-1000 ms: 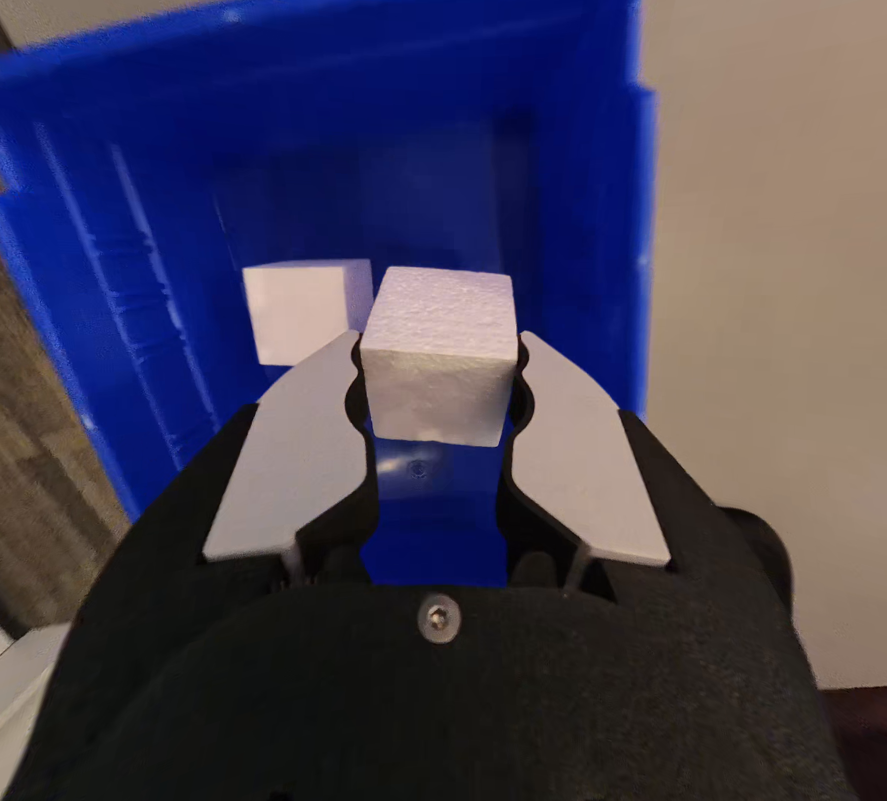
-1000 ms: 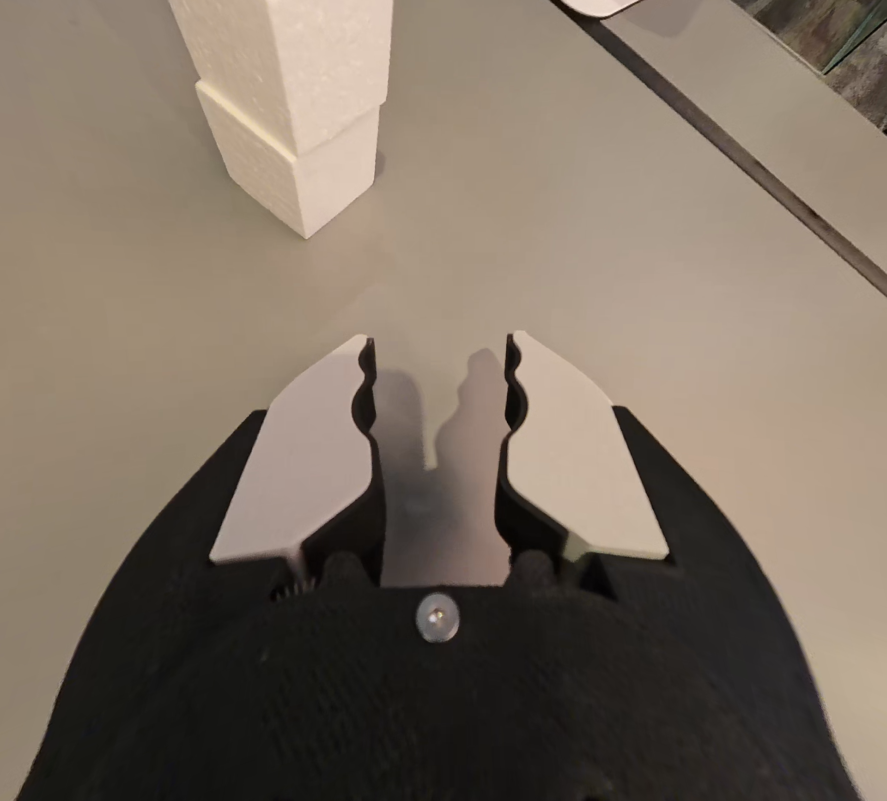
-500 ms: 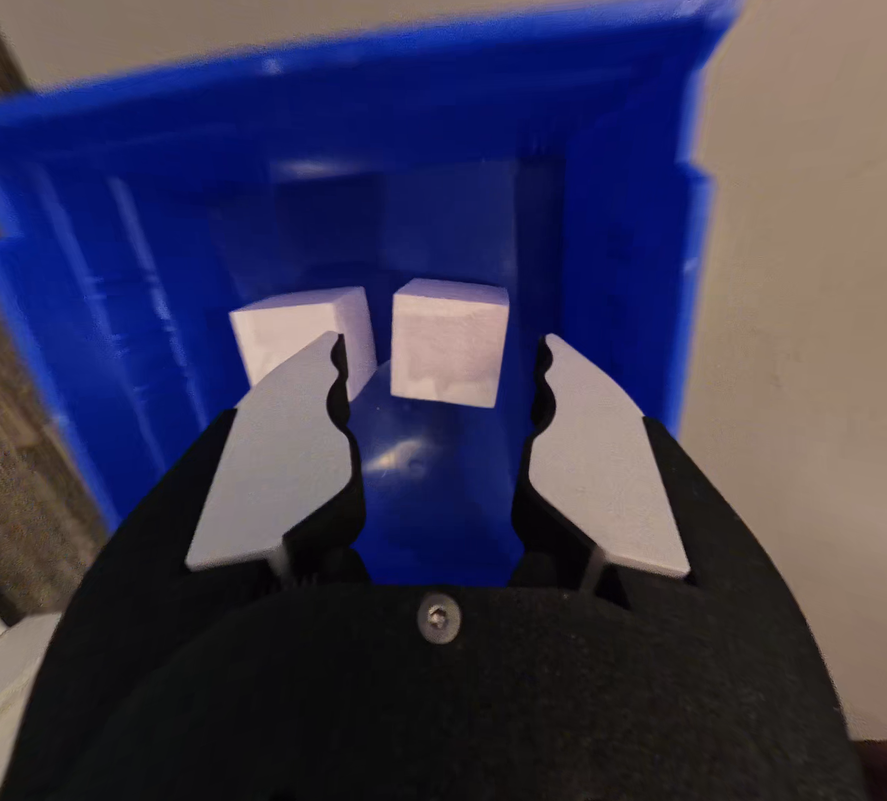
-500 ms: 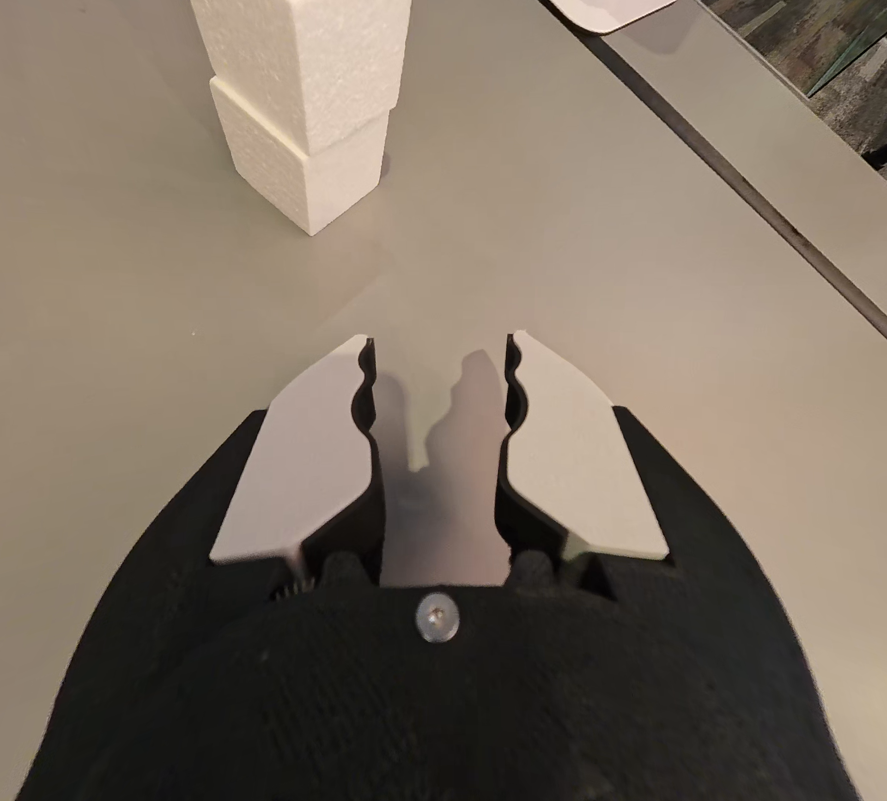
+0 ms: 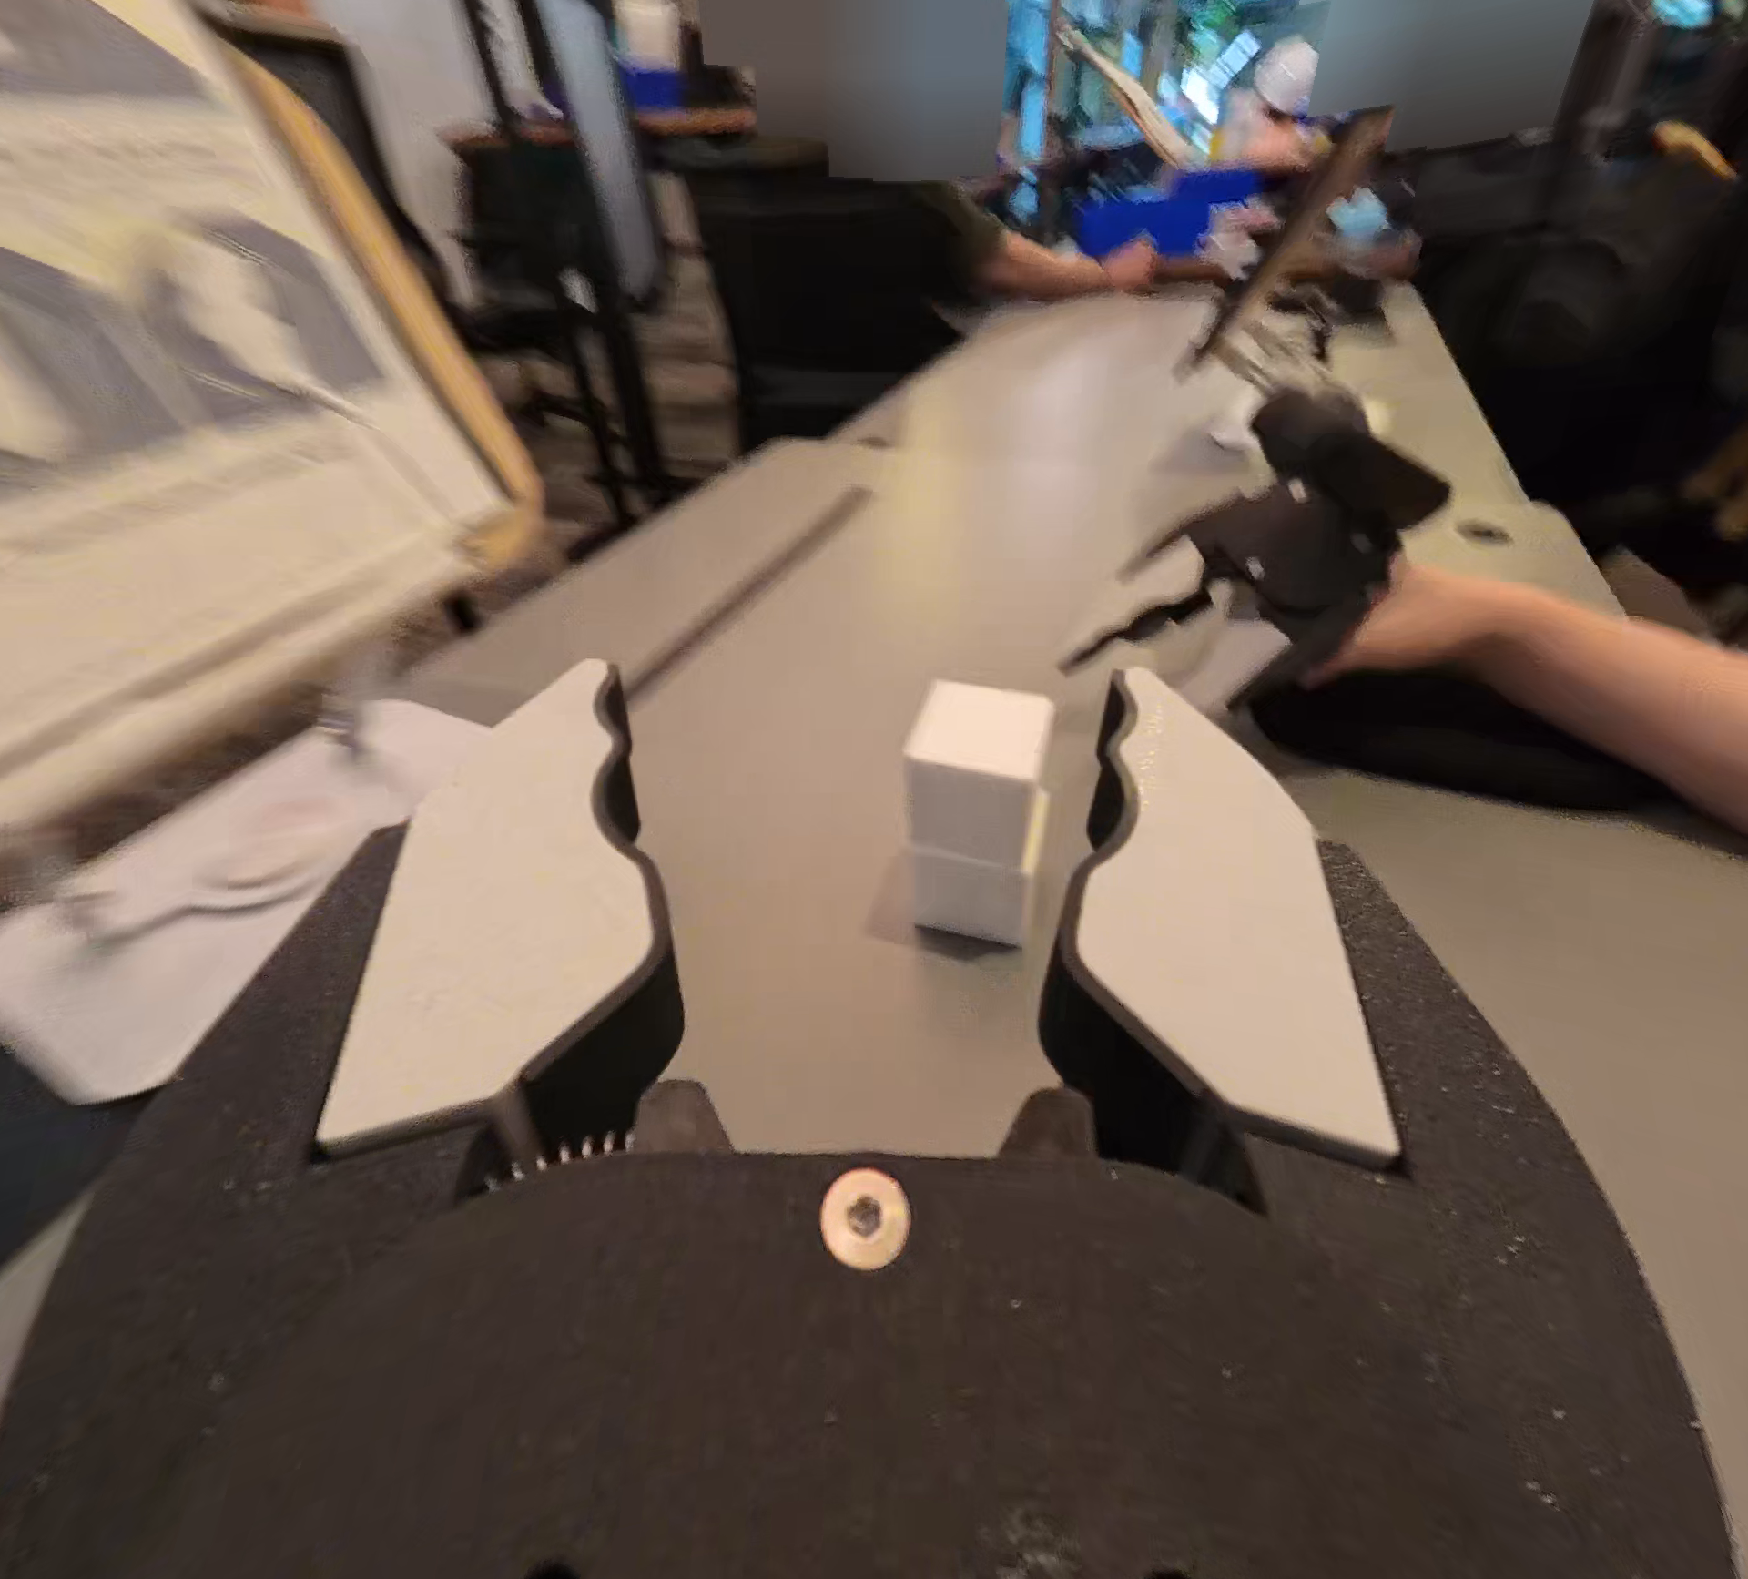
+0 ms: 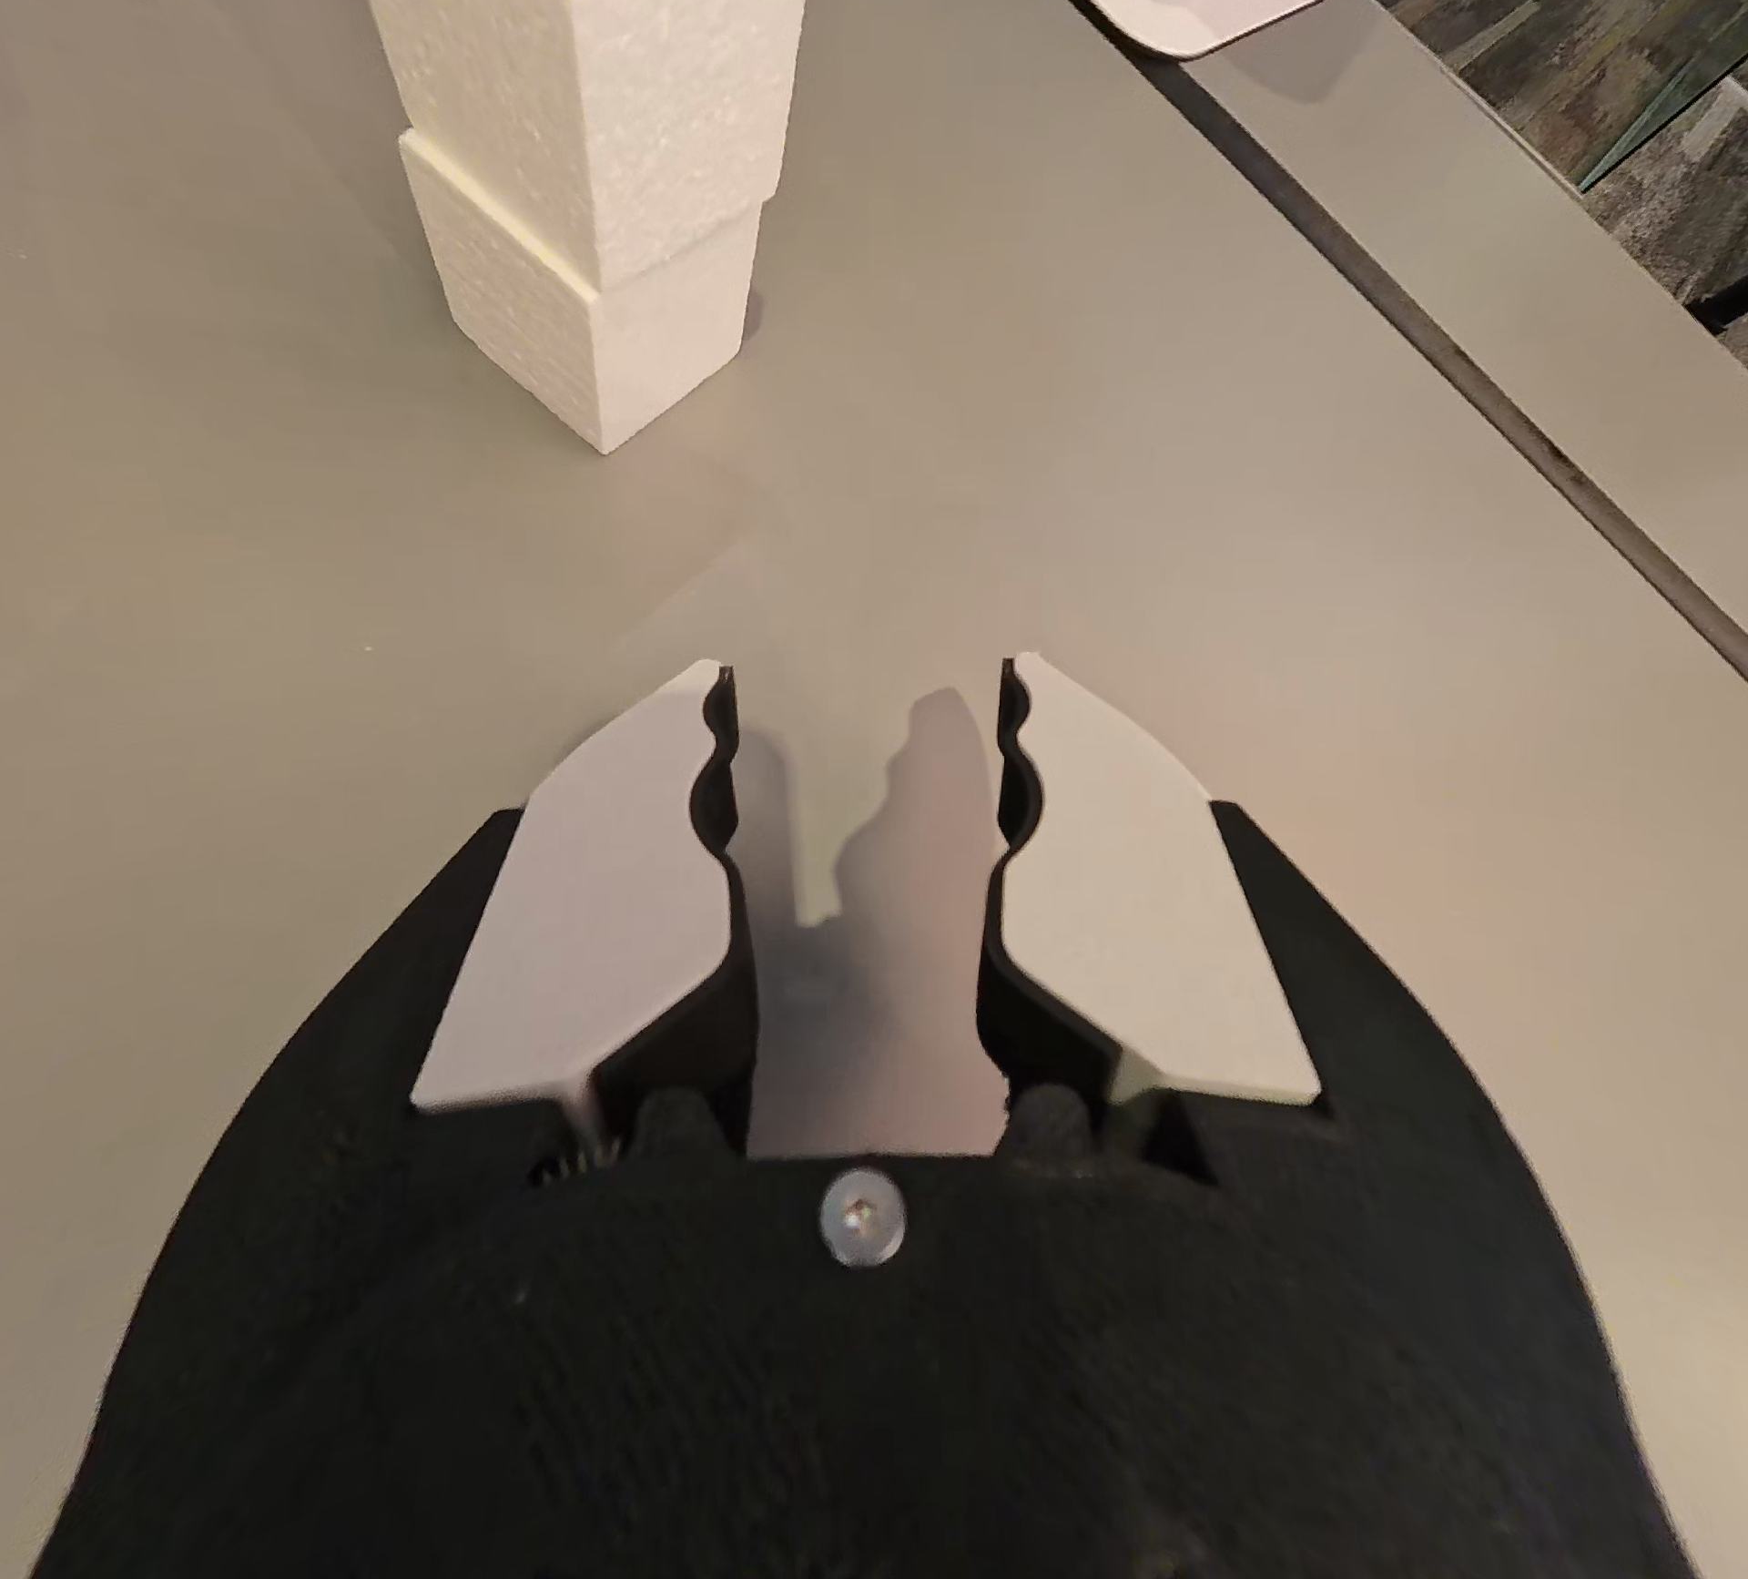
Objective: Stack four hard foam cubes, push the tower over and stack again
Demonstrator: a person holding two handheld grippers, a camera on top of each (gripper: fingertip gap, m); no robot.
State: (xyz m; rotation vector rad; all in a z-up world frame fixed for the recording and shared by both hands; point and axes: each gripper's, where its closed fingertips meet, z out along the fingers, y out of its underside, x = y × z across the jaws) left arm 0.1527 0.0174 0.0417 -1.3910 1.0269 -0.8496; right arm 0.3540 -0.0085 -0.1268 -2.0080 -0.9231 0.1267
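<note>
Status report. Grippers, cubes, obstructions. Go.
Left gripper open, empty. Right gripper open, empty, low over table. Two-cube stack standing, top cube offset. Nothing in the way.

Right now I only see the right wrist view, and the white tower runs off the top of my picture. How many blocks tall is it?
Observer: The left wrist view shows the whole tower; it is only two high.
Operator: Is the other gripper bringing a third?
Observer: No, the left gripper is open and empty.
Operator: Anything else nearby?
Observer: Something pale and flat, perhaps a cloth, lies off to the left.
</note>
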